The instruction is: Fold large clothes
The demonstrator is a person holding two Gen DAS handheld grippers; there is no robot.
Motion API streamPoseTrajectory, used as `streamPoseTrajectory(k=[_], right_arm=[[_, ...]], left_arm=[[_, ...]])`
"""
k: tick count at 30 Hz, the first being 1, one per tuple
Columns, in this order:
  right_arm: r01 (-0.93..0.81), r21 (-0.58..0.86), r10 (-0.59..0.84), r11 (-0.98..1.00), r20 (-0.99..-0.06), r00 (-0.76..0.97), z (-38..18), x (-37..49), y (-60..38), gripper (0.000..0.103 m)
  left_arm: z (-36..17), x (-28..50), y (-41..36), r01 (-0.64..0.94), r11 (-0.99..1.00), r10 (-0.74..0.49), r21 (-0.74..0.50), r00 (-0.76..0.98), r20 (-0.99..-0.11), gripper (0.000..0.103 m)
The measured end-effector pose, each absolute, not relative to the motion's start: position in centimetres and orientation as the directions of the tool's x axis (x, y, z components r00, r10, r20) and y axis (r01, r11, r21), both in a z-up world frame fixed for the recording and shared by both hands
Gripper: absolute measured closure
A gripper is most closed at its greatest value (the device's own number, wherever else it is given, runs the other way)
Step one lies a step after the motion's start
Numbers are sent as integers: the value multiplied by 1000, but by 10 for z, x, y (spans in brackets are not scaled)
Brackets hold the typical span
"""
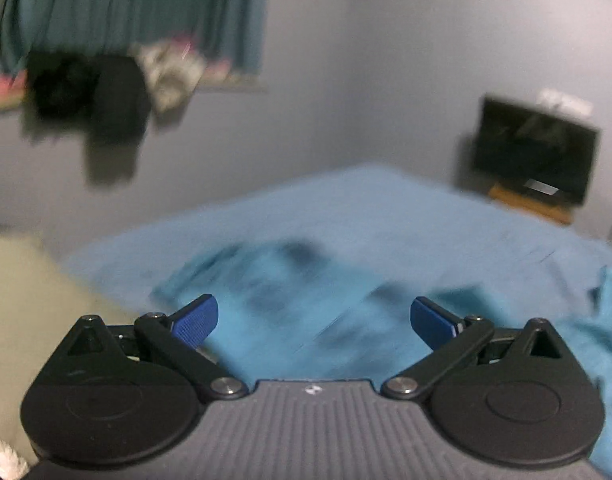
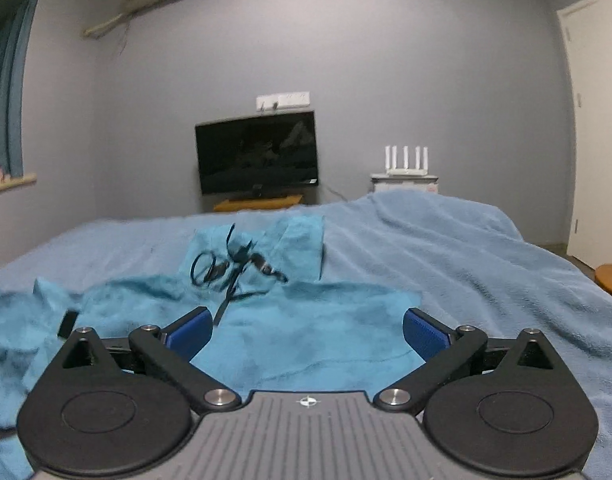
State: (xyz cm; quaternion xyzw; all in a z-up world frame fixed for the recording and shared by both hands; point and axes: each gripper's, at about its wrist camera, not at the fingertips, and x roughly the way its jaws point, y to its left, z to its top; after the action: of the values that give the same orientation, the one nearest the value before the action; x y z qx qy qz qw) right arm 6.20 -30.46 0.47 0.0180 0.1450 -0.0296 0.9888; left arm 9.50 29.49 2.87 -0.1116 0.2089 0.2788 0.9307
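A teal fleece garment (image 2: 290,328) with black drawstrings (image 2: 230,272) lies spread on the light blue bed cover (image 2: 485,256), its collar end away from me. My right gripper (image 2: 306,332) is open and empty, low over the garment's near part. In the blurred left wrist view the same garment (image 1: 290,300) lies ahead on the bed (image 1: 385,208). My left gripper (image 1: 313,318) is open and empty above it, its blue pads (image 1: 196,318) wide apart.
A dark TV (image 2: 258,156) on a wooden stand sits at the far wall, with a white router (image 2: 405,160) on a cabinet to its right. A wooden stool (image 2: 611,280) is at the right. Curtains (image 1: 138,12) and dark clothes (image 1: 118,96) hang at the left wall. A beige pillow (image 1: 22,288) lies left.
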Motion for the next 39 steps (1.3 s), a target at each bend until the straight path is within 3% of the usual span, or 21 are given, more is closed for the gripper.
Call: streamPoseTrajectory(k=[2, 10, 17, 19, 24, 30, 39], right_arm=[[43, 40, -28, 998, -324, 946, -2, 66, -305, 0], [91, 121, -32, 988, -424, 905, -24, 85, -318, 3], [112, 101, -53, 989, -463, 885, -36, 95, -317, 6], [111, 85, -57, 990, -479, 876, -37, 98, -316, 8], [96, 55, -56, 994, -501, 864, -40, 101, -312, 9], [85, 47, -50, 995, -507, 860, -40, 98, -314, 9], [74, 55, -37, 996, -502, 864, -38, 92, -316, 9]], left_arm=[[11, 94, 317, -602, 789, 470, -124, 721, -509, 0], [-39, 110, 352, -605, 766, 396, -217, 710, -583, 0], [-49, 133, 370, -585, 775, 396, -239, 744, -537, 3], [-48, 141, 377, -584, 772, 387, -252, 746, -543, 12], [-54, 153, 395, -636, 722, 381, -273, 694, -610, 57], [-44, 135, 404, -626, 688, 382, -366, 742, -552, 102], [22, 123, 375, -475, 791, 329, -385, 861, -388, 103]])
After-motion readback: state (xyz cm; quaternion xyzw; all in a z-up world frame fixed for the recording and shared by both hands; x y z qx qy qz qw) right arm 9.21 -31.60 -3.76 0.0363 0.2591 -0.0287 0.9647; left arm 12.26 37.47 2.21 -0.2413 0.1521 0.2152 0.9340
